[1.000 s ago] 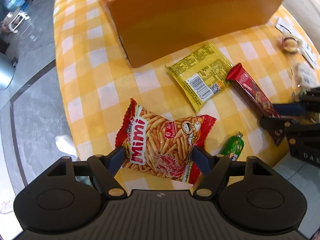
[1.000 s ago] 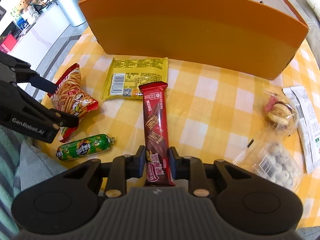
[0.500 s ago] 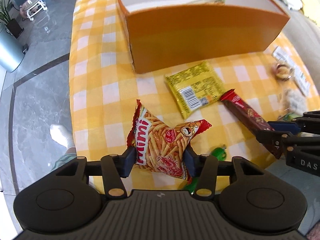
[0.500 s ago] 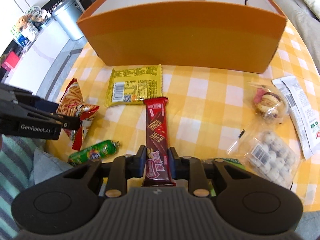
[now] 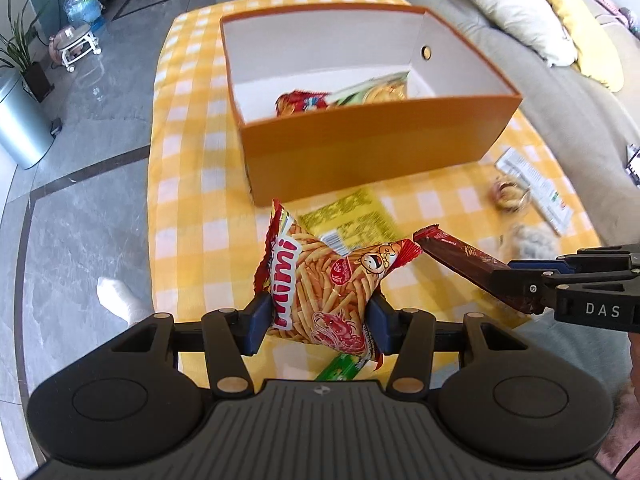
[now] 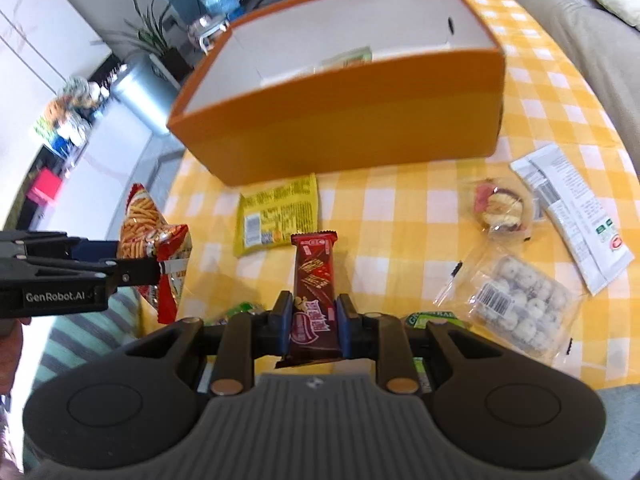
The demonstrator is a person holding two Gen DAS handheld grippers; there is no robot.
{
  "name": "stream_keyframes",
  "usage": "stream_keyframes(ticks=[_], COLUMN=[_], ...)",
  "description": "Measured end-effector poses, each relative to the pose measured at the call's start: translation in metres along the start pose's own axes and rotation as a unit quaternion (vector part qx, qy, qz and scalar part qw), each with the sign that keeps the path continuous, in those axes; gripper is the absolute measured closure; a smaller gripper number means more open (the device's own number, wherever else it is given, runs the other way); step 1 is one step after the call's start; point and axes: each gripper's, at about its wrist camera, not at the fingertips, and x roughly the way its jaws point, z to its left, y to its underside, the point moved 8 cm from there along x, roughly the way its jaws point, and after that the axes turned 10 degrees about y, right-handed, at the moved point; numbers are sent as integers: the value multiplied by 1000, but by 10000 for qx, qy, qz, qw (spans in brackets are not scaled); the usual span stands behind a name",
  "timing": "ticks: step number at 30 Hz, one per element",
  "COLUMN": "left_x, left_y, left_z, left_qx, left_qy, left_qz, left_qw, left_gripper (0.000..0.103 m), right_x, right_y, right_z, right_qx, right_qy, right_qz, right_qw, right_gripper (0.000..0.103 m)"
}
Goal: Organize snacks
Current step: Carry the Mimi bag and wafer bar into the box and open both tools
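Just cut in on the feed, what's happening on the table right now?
A person is sorting snacks with two handheld grippers. The left gripper is shut on a red Mimi chip bag, held off the checked tablecloth. The right gripper is shut on a dark red chocolate bar. The orange box ahead is open, with a couple of packets inside. A yellow packet and several clear-wrapped snacks lie outside it.
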Motion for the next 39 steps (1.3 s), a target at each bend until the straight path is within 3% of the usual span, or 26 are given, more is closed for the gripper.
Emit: stream_keyframes(ticks=[8, 17, 25, 31, 39], left_x=[-19, -37, -40, -13, 39], left_y=[-28, -80, -143, -172, -184], left_z=[-17, -37, -37, -20, 6], left_qx=[76, 358, 702, 841, 1130], left_qy=[215, 439, 129, -186, -737], left_qz=[-327, -689, -950, -622, 57], left_qw=[9992, 9960, 9929, 9943, 9908], left_gripper=[45, 45, 45, 45, 45], right_x=[-42, -88, -101, -82, -15], right_y=[-18, -58, -113, -155, -192], right_z=[-8, -13, -15, -17, -24], right_qx=[283, 287, 95, -76, -310], right_qy=[-129, -71, 78, 294, 758], right_qz=[-470, -1062, -1412, -1398, -898], right_qw=[9984, 9939, 9899, 9897, 9926], right_gripper=[83, 83, 83, 83, 83])
